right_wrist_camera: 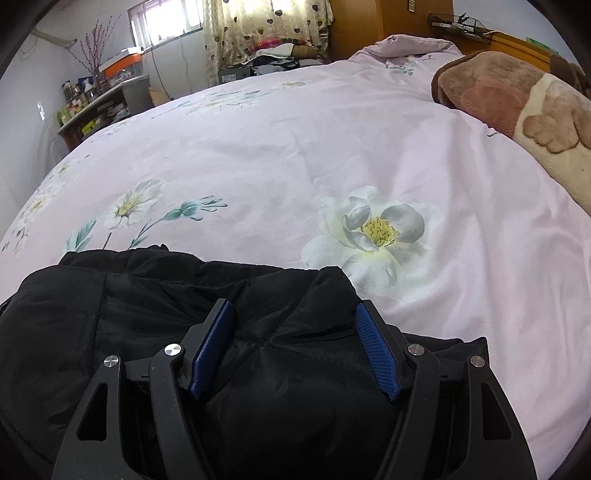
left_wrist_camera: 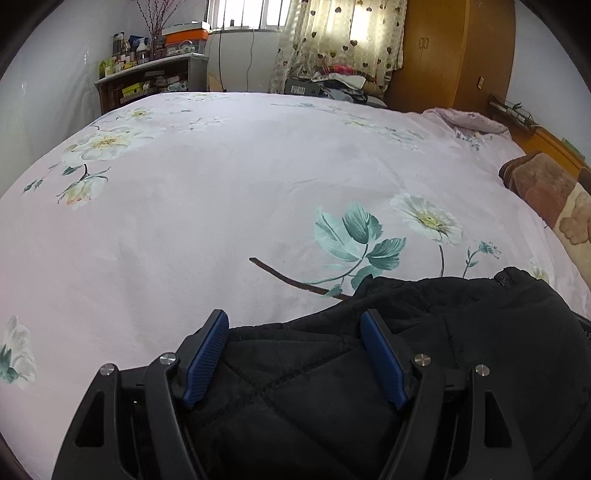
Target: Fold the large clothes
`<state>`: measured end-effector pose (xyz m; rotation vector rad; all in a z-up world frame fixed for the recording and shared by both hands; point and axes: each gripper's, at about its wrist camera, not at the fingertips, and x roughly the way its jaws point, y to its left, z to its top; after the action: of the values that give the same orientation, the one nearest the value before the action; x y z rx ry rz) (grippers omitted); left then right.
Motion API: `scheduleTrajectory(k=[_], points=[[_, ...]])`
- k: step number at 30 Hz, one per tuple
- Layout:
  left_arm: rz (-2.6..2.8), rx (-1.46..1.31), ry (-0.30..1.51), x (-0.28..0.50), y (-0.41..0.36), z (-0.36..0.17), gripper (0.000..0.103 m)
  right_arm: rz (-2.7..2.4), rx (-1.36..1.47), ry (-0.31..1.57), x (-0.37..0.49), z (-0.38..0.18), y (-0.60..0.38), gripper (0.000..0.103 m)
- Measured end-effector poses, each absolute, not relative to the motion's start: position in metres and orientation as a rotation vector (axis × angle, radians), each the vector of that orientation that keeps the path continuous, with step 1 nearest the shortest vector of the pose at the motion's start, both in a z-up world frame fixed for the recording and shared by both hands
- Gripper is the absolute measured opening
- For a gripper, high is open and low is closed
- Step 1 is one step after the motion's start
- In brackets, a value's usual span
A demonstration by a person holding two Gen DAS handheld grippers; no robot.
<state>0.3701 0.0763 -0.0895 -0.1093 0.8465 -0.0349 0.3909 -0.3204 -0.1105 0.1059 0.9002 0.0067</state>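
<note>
Black padded jacket [left_wrist_camera: 424,369], quilted, heaped on the near edge of the bed [left_wrist_camera: 221,206]; in the left wrist view it fills the lower right, in the right wrist view [right_wrist_camera: 147,314] the lower left and centre. Left claw [left_wrist_camera: 294,323]: blue-padded fingers [left_wrist_camera: 207,354] spread wide, the jacket's quilted cloth bulging up between them; whether the pads touch the cloth cannot be told. Right claw [right_wrist_camera: 295,312]: likewise spread, its fingers [right_wrist_camera: 376,350] standing either side of a raised fold of the same jacket, nothing pinched. Bed cover: pale pink, printed with white flowers and teal leaves, lying mostly flat beyond the garment. Brown and cream plush blanket [right_wrist_camera: 517,99]: folded, at the right side of the bed near the wooden headboard, well apart from the jacket. Wire basket [right_wrist_camera: 458,22]: mounted on the wall above the headboard, contents too small to tell. Shelf unit [left_wrist_camera: 147,79]: at the far left of the room, upper surface crowded with bottles and jars, lower compartment holding boxes. Orange-lidded clear box [left_wrist_camera: 184,38]: atop the shelf unit, beside a vase of bare twigs. Pile of mixed clothing [left_wrist_camera: 340,83]: beyond the far edge of the bed, under a curtain [left_wrist_camera: 343,37] patterned with hearts. Wooden wardrobe [left_wrist_camera: 443,55]: far right corner.
</note>
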Motion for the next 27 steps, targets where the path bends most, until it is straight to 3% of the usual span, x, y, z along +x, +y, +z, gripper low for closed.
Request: scheduleTrajectory(k=[5, 13, 18, 27], points=[[-0.035, -0.086, 0.886, 0.367, 0.074, -0.056, 0.076, -0.005, 0.100, 0.943, 0.385, -0.084, -0.322, 0.068], [-0.208, -0.132, 0.751, 0.321, 0.036, 0.009, 0.077, 0.148, 0.102, 0.812, 0.336, -0.013, -0.284, 0.068], [-0.322, -0.057, 0.814, 0.318, -0.014, -0.014, 0.077, 0.259, 0.103, 0.871, 0.325, -0.032, -0.242, 0.068], [-0.233, -0.015, 0.864, 0.356, -0.024, -0.061, 0.079, 0.208, 0.093, 0.950, 0.374, -0.081, -0.253, 0.068]])
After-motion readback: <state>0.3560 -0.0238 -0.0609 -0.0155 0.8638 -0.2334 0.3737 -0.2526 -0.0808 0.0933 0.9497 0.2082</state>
